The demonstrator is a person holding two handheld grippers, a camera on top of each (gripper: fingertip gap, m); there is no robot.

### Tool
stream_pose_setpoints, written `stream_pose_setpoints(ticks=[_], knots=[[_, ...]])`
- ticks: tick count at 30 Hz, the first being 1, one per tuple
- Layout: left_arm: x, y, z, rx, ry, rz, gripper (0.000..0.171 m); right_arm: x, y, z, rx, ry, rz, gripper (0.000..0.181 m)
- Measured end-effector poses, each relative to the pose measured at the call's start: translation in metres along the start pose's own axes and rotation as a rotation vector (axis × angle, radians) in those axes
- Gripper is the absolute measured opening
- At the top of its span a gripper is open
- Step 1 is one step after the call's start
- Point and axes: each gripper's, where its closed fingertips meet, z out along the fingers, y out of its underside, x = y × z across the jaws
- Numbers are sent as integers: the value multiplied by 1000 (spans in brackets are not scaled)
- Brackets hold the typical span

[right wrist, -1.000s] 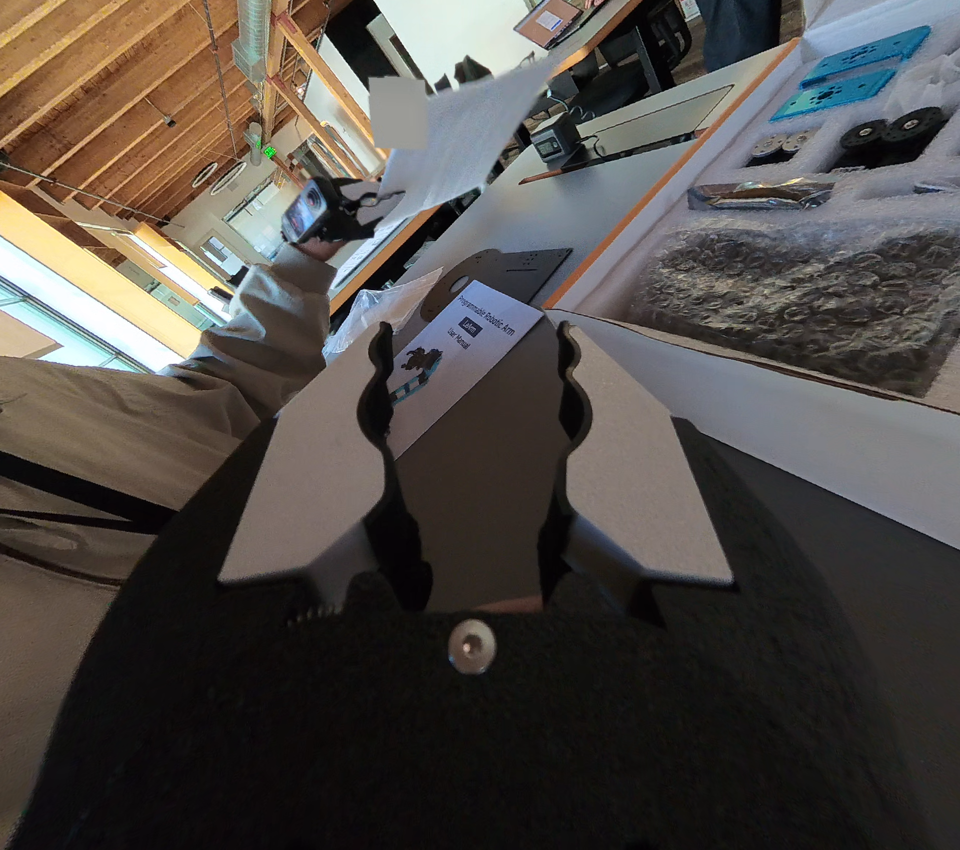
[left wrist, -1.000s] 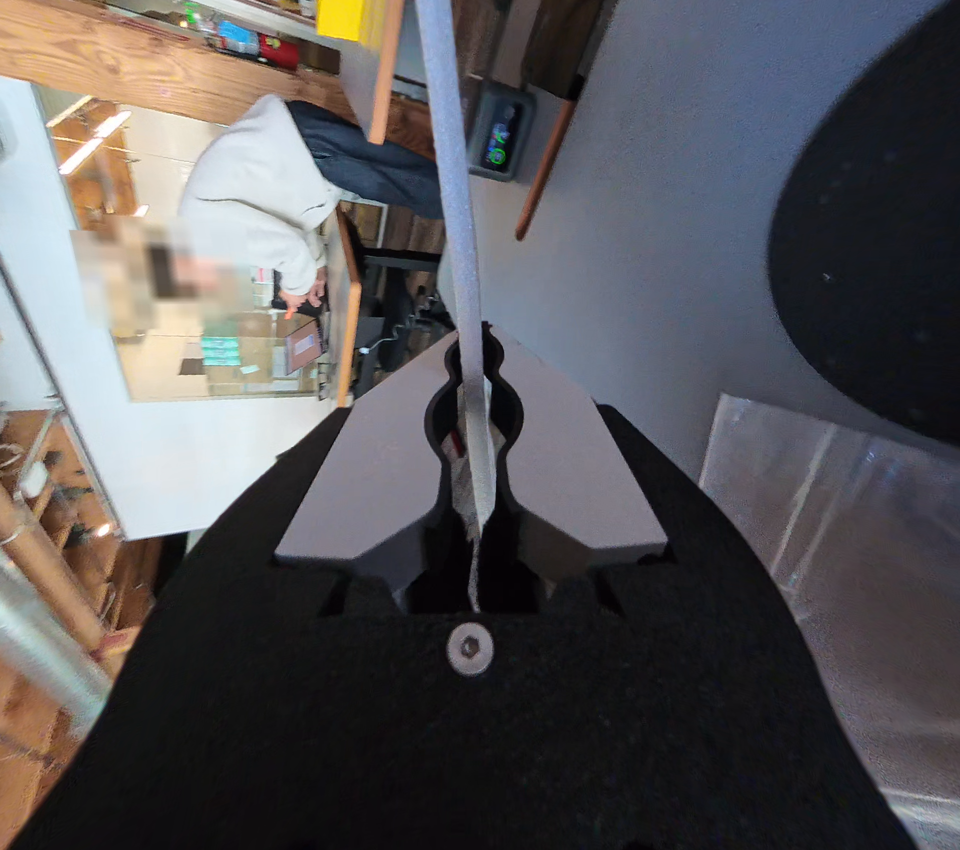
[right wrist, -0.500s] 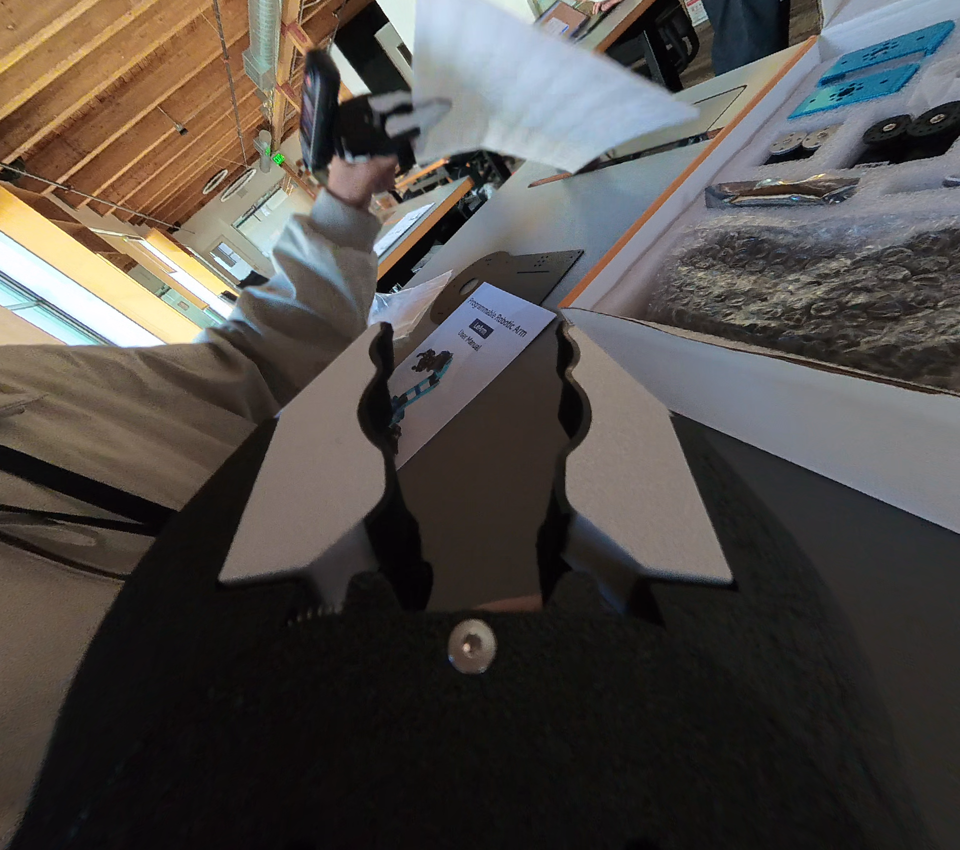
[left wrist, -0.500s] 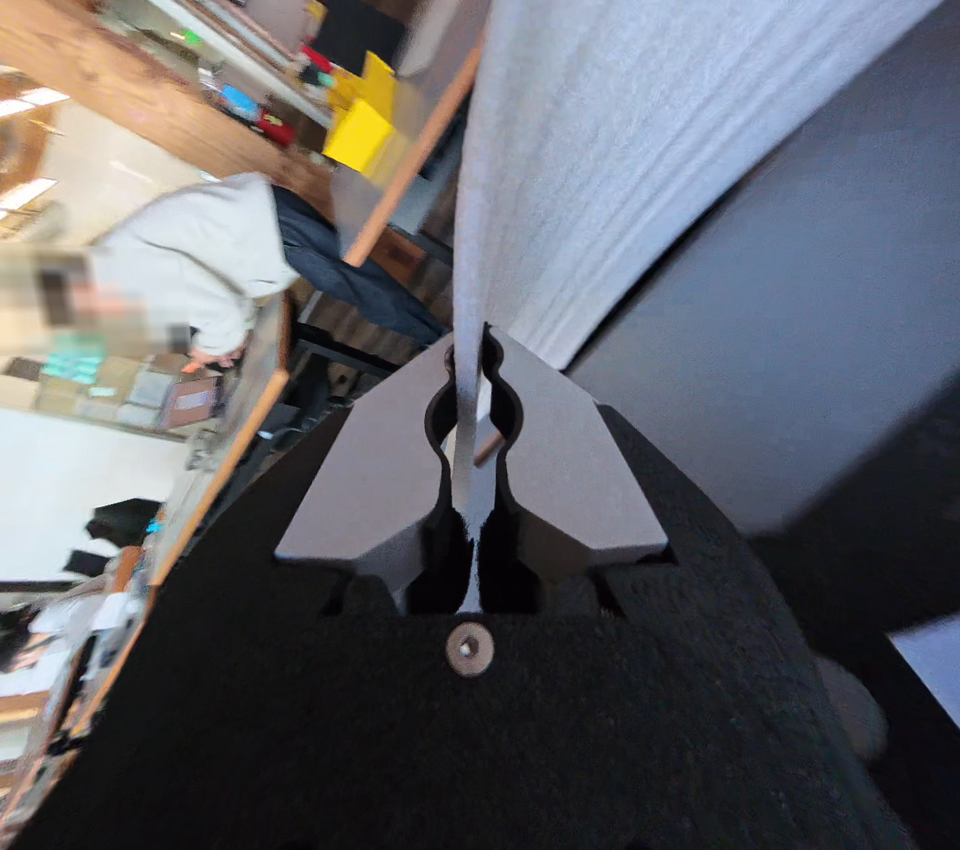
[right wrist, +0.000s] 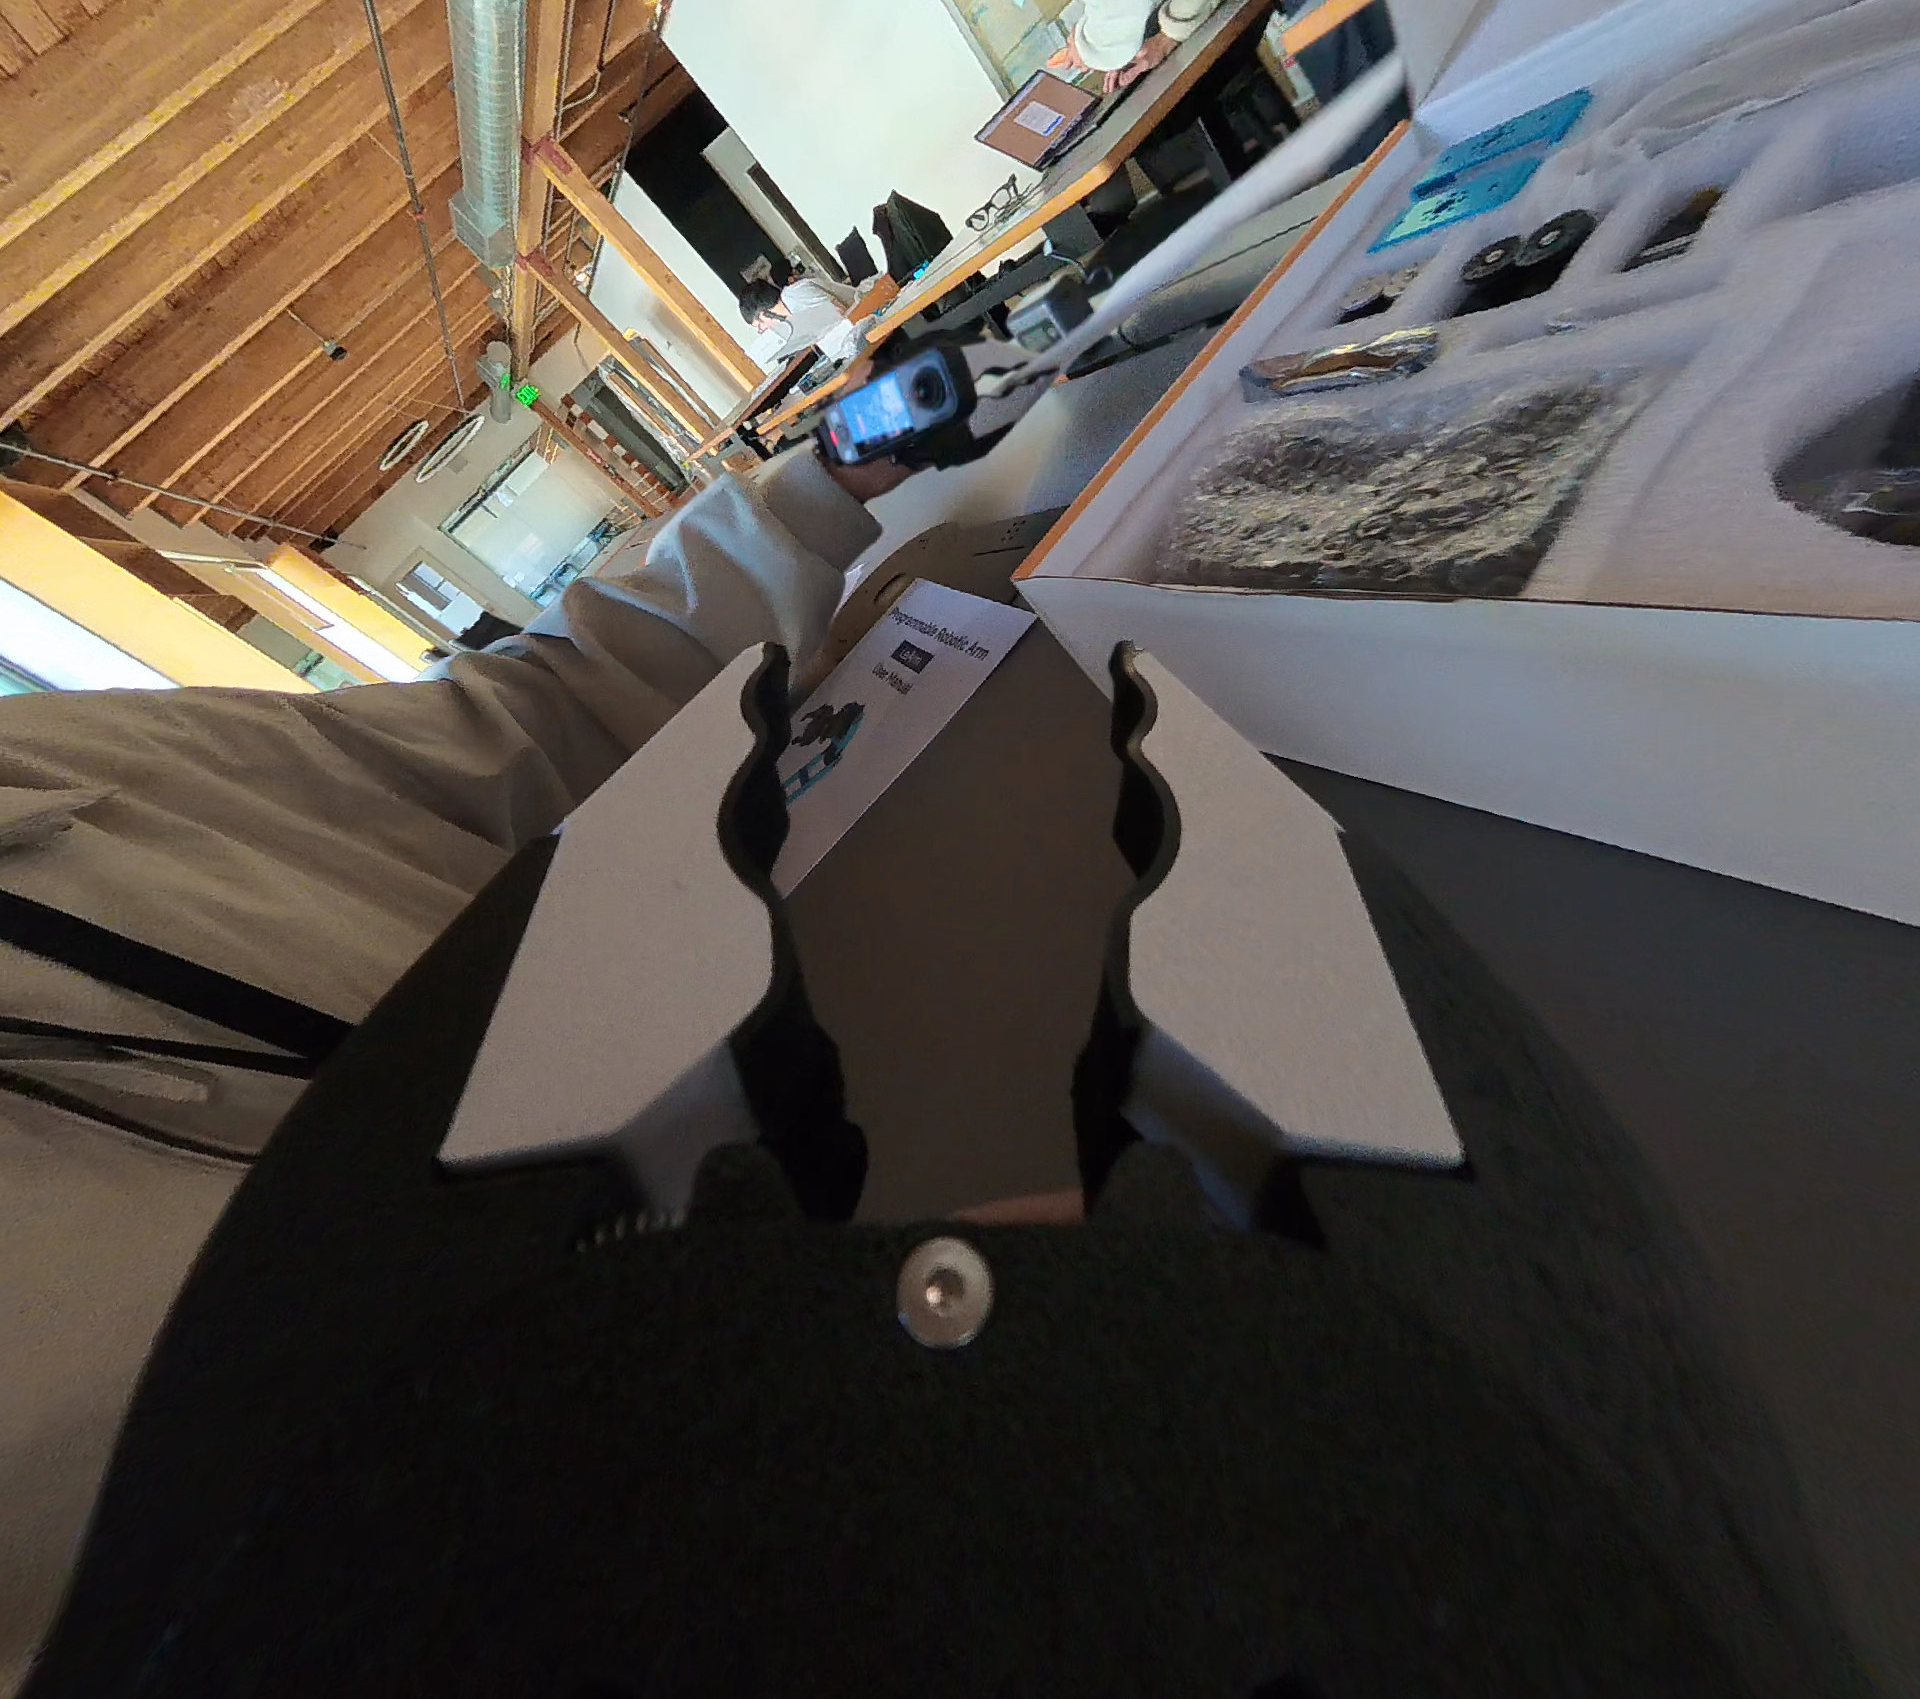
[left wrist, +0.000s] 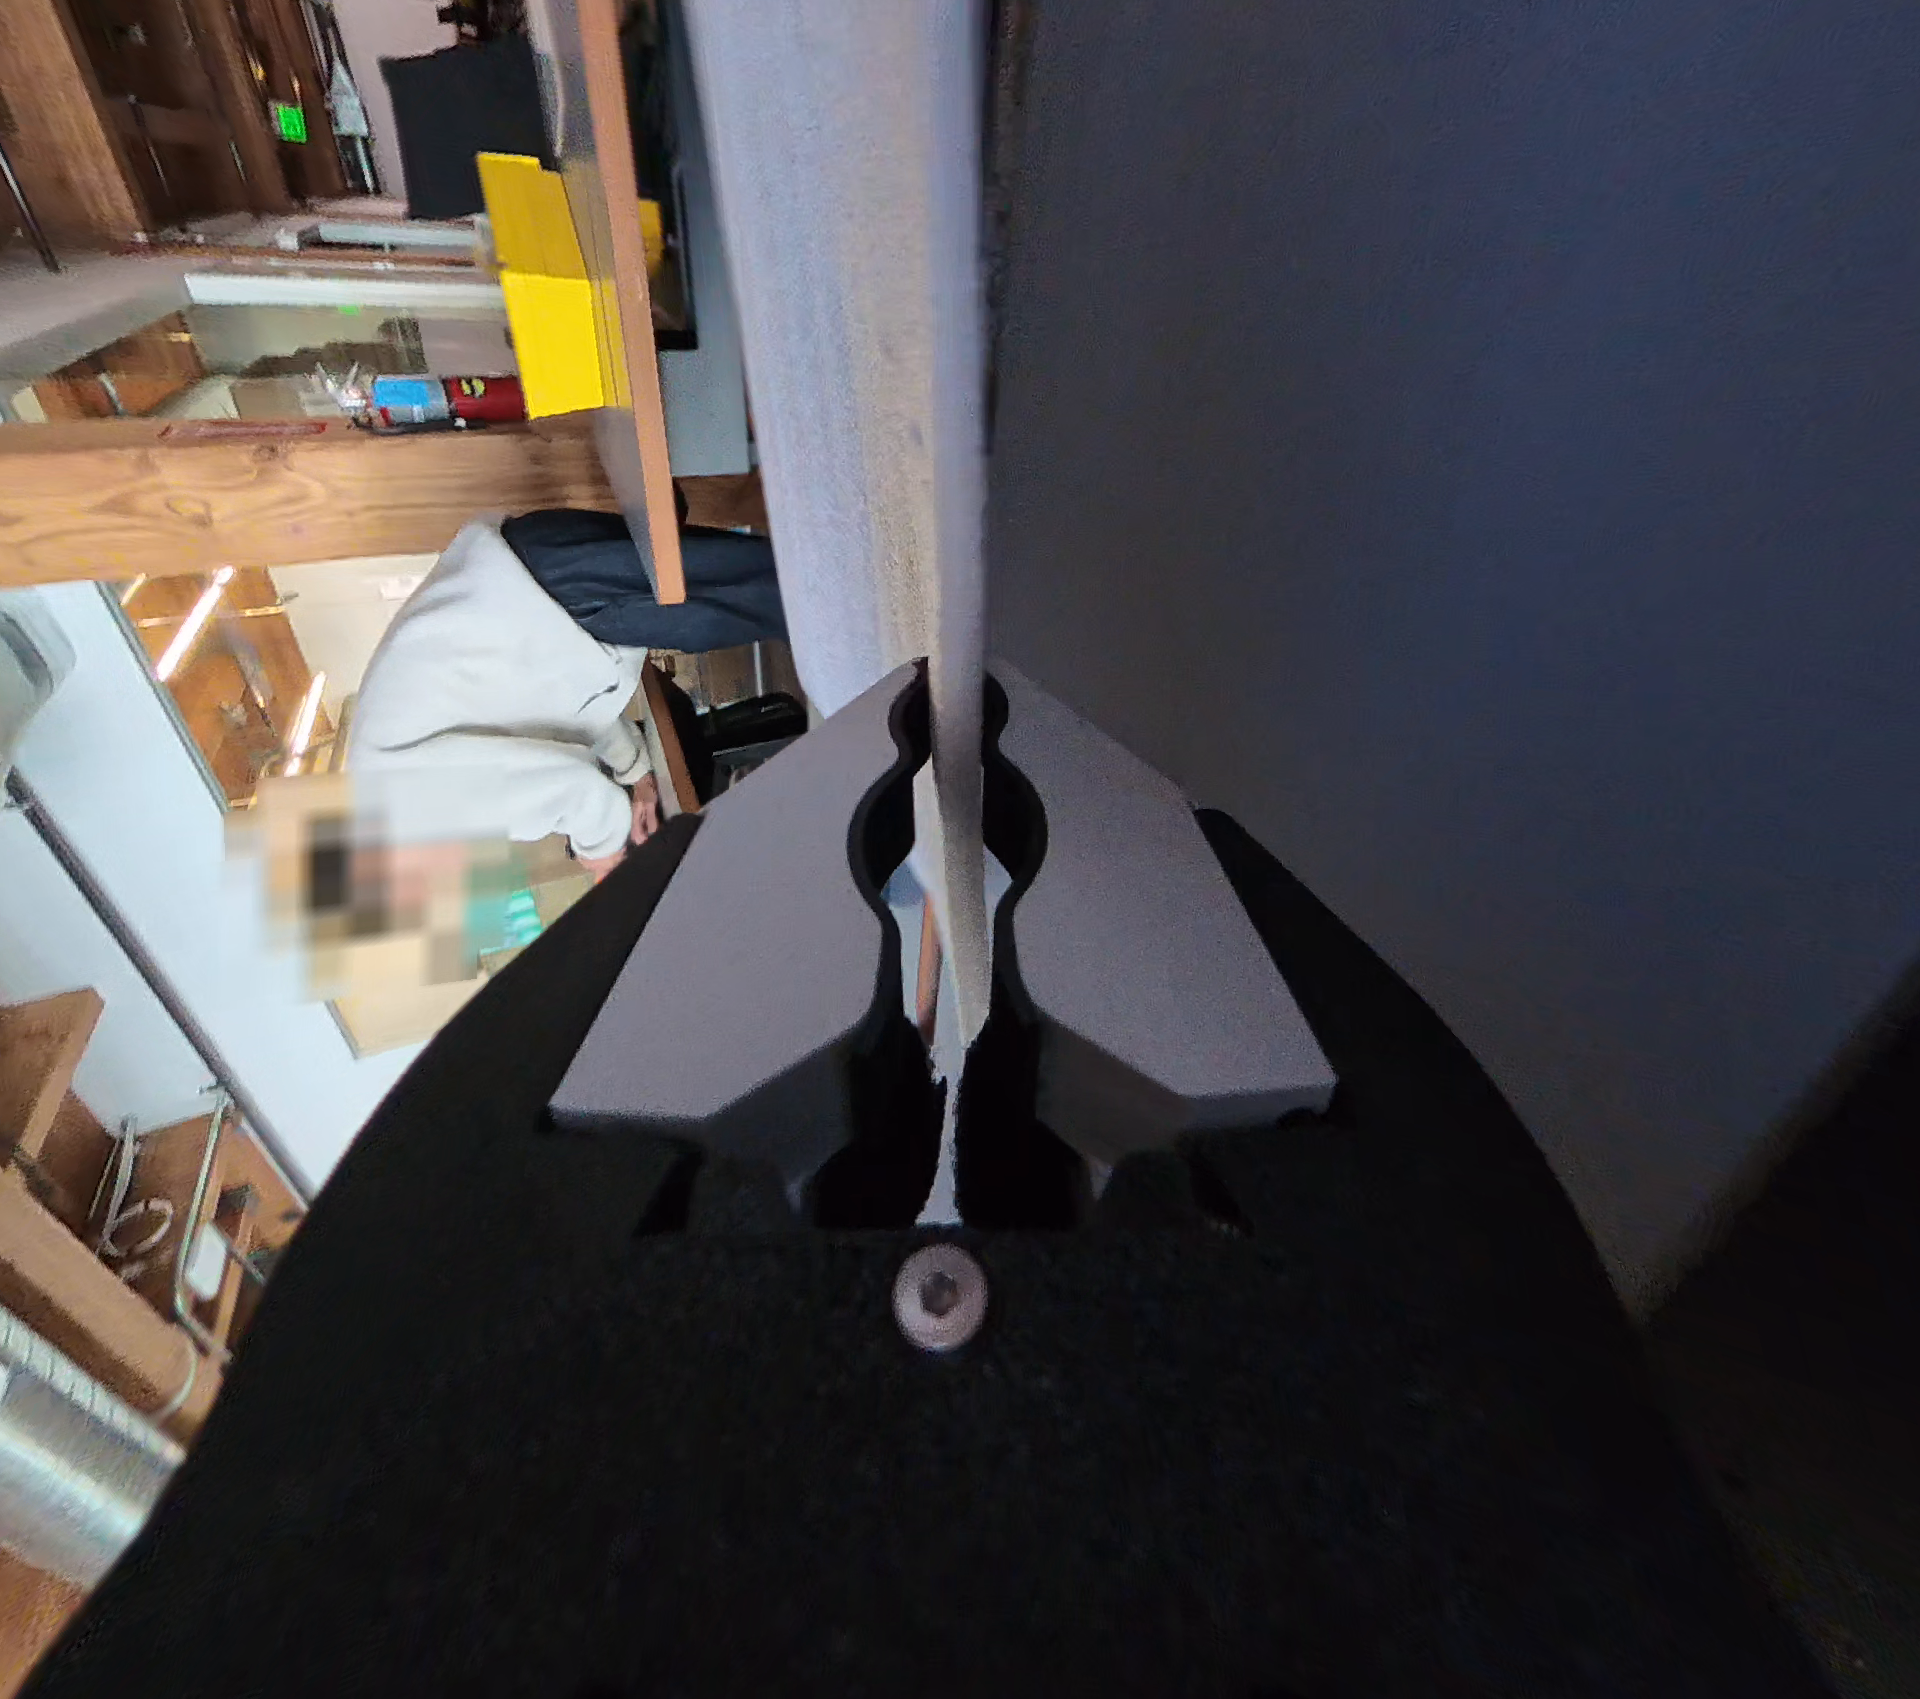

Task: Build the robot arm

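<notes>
Foam sheet (left wrist: 862, 299), white and thin, runs edge-on from the top centre of my left wrist view down into my left gripper (left wrist: 951, 828), whose jaws are closed to a narrow slit and pinch its lower end. Right of the sheet the grey surface (left wrist: 1455, 402) fills the frame; at left, a person (left wrist: 488, 714) in a light hoodie leans over a desk far off. My right gripper (right wrist: 940, 818) has its jaws spread wide with nothing between them, hovering over the dark surface (right wrist: 1558, 1078) near a white booklet (right wrist: 914, 704) at centre. Just beyond, right of centre, sits an open white box (right wrist: 1455, 714) holding bubble wrap (right wrist: 1382, 486) and blue plates (right wrist: 1486, 169). In this view the left gripper (right wrist: 904, 413) shows at centre, in a hand with a pale sleeve.
</notes>
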Motion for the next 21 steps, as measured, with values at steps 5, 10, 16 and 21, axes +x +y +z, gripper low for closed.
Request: stream_pose_setpoints(ticks=[5,10,16,21], knots=[[33,13,4,9,220,-85,12,7,-5,-18,17,19,-2,61],[44,-3,-7,24,416,-285,27,15,-10,-22,45,2,35,61],[47,-2,-18,36,510,-375,39,9,-6,-14,25,-23,21,61],[46,5,-33,40,536,-431,43,12,-7,-15,29,-33,32,61]])
